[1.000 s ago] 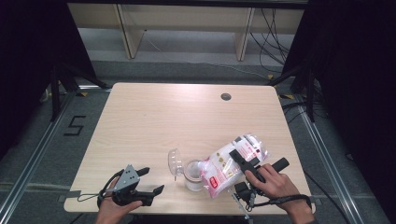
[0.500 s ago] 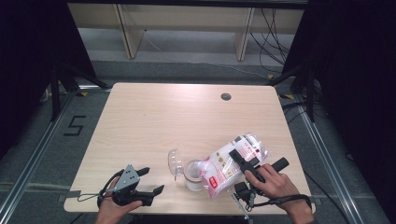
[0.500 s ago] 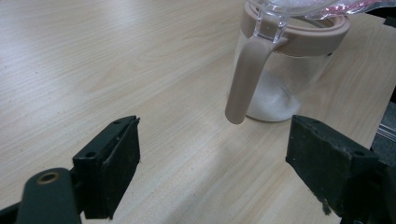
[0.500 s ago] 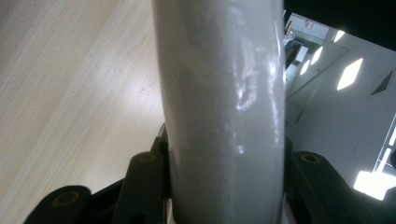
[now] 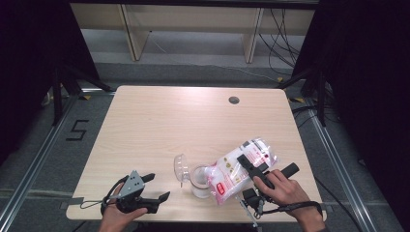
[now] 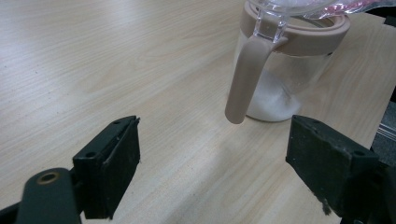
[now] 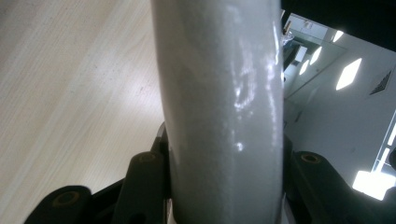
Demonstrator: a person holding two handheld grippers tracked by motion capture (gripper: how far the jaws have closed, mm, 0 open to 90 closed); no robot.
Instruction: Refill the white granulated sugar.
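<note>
A clear jar (image 5: 199,182) with a beige rim stands near the table's front edge, its clear lid (image 5: 181,168) flipped open to the left. A little white powder (image 6: 272,101) lies in its bottom, and a beige latch (image 6: 243,81) hangs down its side. My right gripper (image 5: 265,166) is shut on a plastic bag of white grains (image 5: 237,169) with red print, held tilted with its lower end over the jar's mouth. In the right gripper view the bag (image 7: 224,93) stands between the jaws of the gripper (image 7: 226,184). My left gripper (image 5: 158,187) rests open at the front left, its jaws (image 6: 215,140) pointing at the jar with nothing between them.
The light wooden table (image 5: 169,121) has a dark round cable hole (image 5: 234,100) at the back right. Wooden shelving (image 5: 193,24) stands behind the table on the grey floor. Black frames and cables flank both sides.
</note>
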